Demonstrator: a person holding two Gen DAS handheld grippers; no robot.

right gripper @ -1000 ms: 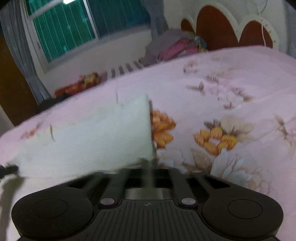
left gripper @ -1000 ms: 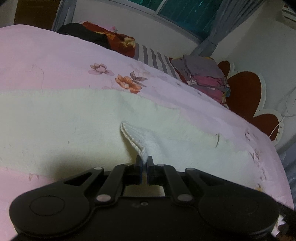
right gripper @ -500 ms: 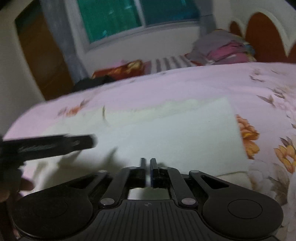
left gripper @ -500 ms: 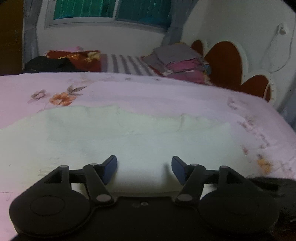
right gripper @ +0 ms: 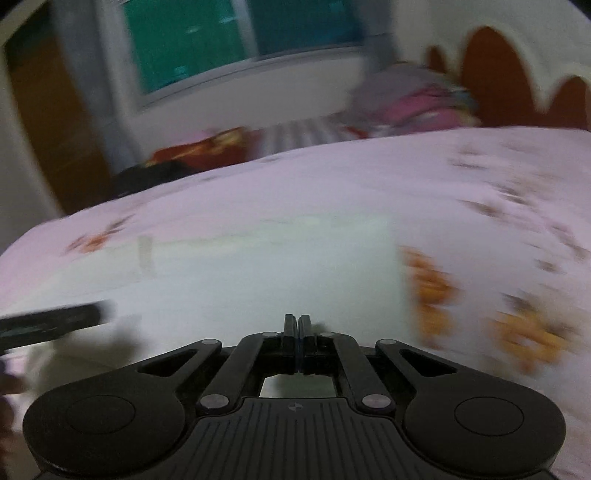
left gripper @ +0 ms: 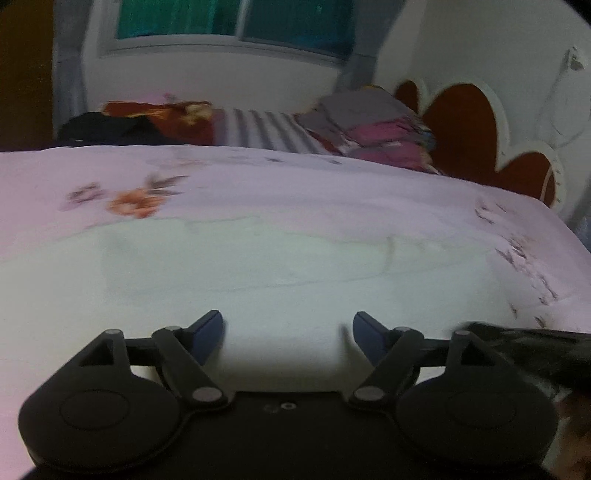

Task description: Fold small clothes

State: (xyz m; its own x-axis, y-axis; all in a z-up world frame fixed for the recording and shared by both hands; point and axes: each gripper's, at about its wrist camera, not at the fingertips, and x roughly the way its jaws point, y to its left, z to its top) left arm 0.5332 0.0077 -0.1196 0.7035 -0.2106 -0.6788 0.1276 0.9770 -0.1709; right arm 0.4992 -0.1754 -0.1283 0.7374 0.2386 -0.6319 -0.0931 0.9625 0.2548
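Observation:
A pale cream cloth (left gripper: 258, 273) lies flat and folded on the pink floral bedsheet (left gripper: 332, 188). My left gripper (left gripper: 288, 330) is open and empty, its blue pads (left gripper: 208, 332) spread just above the cloth's near edge. In the right wrist view the same cloth (right gripper: 258, 280) lies ahead. My right gripper (right gripper: 297, 325) has its jaws pressed together over the cloth's near edge; the blur hides whether fabric is pinched. The left gripper shows as a dark bar (right gripper: 51, 325) at the left edge.
A pile of folded clothes (left gripper: 373, 125) sits at the far right by the red headboard (left gripper: 469, 122). A striped cloth (left gripper: 266, 129), a red floral cloth (left gripper: 159, 114) and a dark garment (left gripper: 107, 129) lie along the far edge under the window (left gripper: 236, 22).
My left gripper let go of the cloth corner and opened, and the cloth now lies flat. My right gripper stays closed and has swung to face across the cloth.

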